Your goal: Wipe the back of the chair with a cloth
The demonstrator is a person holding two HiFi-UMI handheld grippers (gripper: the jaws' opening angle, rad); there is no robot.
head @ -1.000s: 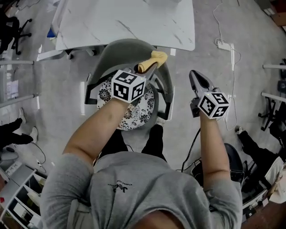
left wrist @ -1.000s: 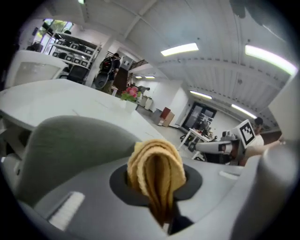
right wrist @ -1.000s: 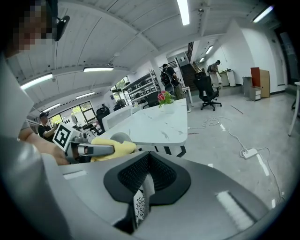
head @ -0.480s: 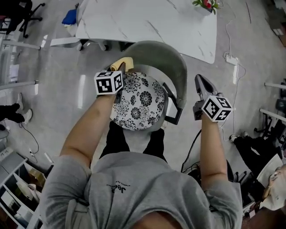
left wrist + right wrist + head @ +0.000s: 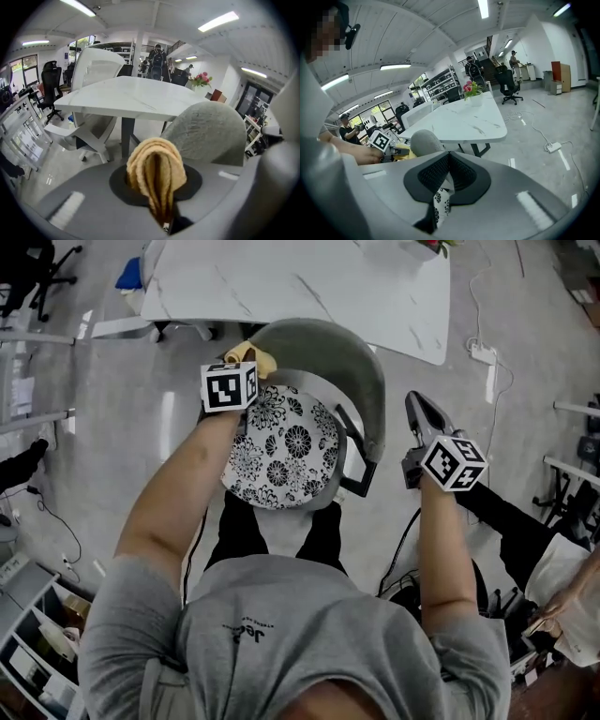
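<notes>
Left gripper point(image 5: 244, 367): jaws clamped on a folded tan cloth point(image 5: 155, 172), whose looped fold stands proud of the jaw tips. Judged, this puts a padded edge forward for rubbing. The cloth sits at the left end of the grey chair back point(image 5: 349, 354). In the left gripper view the back rises just beyond and to the right of these jaws. Contact between cloth and upholstery cannot be confirmed from either view. Judged, the wipe is at its left limit, with most of the curved back lying to the right of the jaws. Below and right of the left jaws lies the floral seat cushion point(image 5: 281, 451). A white veined surface point(image 5: 309, 282) stands past the chair and carries a bunch of flowers point(image 5: 200, 79). Right gripper point(image 5: 449, 158): jaws together and holding nothing. The cushion print shows only through the slit beneath them. This gripper hangs well apart from the chair, outside its armrest point(image 5: 362, 467), judged kept clear of the wiping path. Writing: the marker cubes bear square patterns only. A small print on the person's shirt is too small to read.
</notes>
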